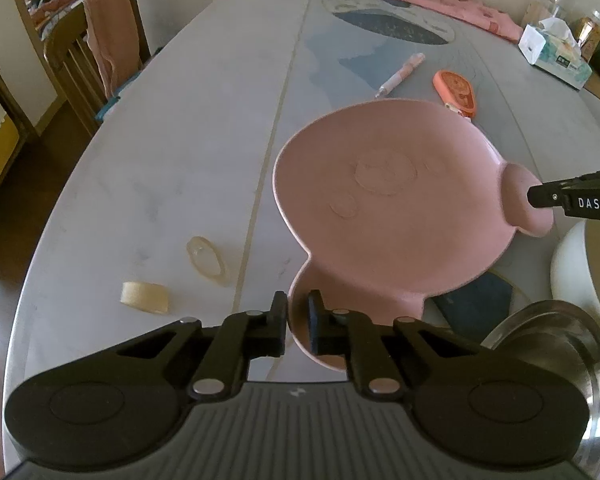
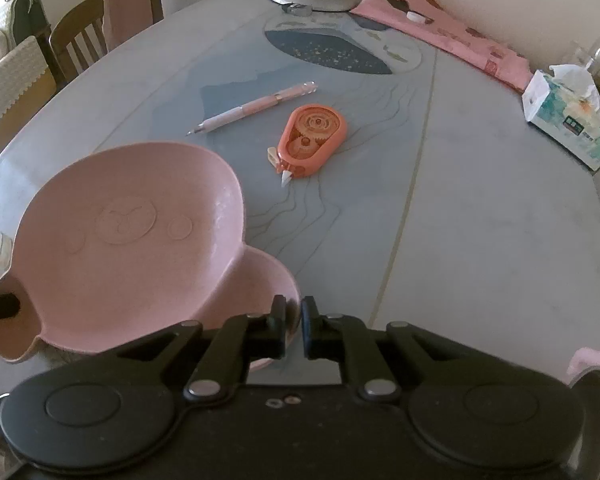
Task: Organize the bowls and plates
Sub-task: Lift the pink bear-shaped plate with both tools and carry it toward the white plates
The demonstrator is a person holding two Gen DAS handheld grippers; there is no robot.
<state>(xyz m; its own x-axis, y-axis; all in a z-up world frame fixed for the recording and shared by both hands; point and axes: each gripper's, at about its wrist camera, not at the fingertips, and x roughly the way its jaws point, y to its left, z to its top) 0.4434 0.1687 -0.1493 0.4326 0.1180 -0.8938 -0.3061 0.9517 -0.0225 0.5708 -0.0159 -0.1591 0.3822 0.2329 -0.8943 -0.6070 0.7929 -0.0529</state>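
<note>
Pink bear-shaped plate point(image 1: 380, 200) held above surface point(image 1: 160, 160): left gripper point(image 1: 298, 318) clamped on near ear, right gripper point(image 2: 292, 330) clamped on opposite ear. Steel bowl point(image 1: 556, 340) near right.

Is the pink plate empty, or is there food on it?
Empty. The pink plate shows only its bare surface with an embossed face; nothing lies on it in either view.

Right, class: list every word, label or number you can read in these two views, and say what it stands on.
"DAS": white letters on the right gripper, seen from the left wrist.
Tissue box: green label with print, too small to read.
Pink cloth: printed marks, too blurred to read.
Nothing else is legible.
</note>
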